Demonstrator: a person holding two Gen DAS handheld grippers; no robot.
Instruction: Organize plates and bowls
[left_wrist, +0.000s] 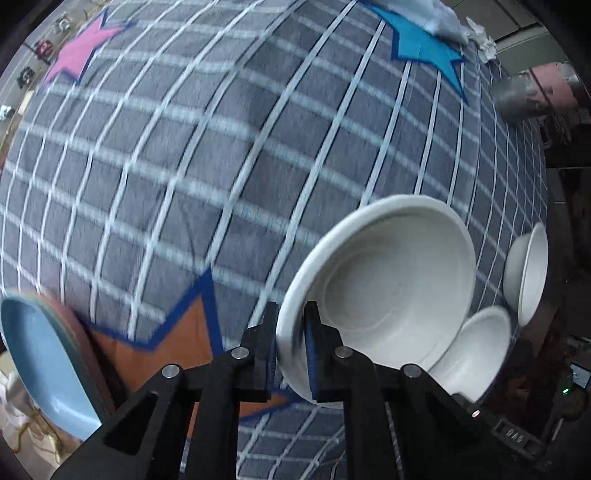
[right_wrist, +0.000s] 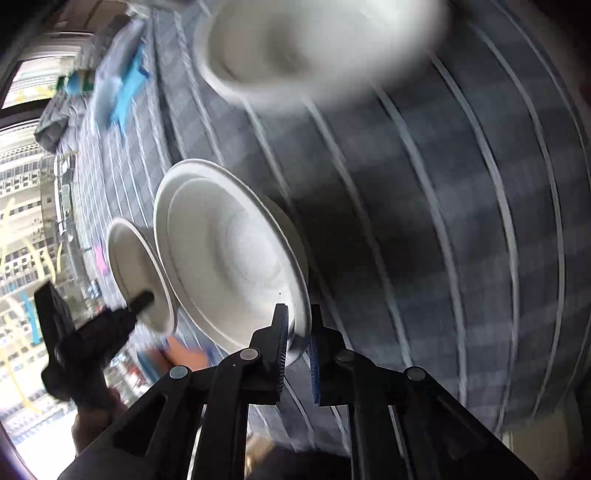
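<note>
Both jaws pinch rims: left gripper (left_wrist: 290, 334) on a white bowl (left_wrist: 388, 280), right gripper (right_wrist: 297, 334) on another bowl (right_wrist: 236, 258).

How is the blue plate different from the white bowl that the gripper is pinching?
The blue plate is blue and shallow; the white bowl is white and deep. The left gripper pinches the bowl's rim; nothing grips the plate. The plate sits at the cloth's edge; the bowl sits further in. Both are round dishes on the checked cloth.
</note>
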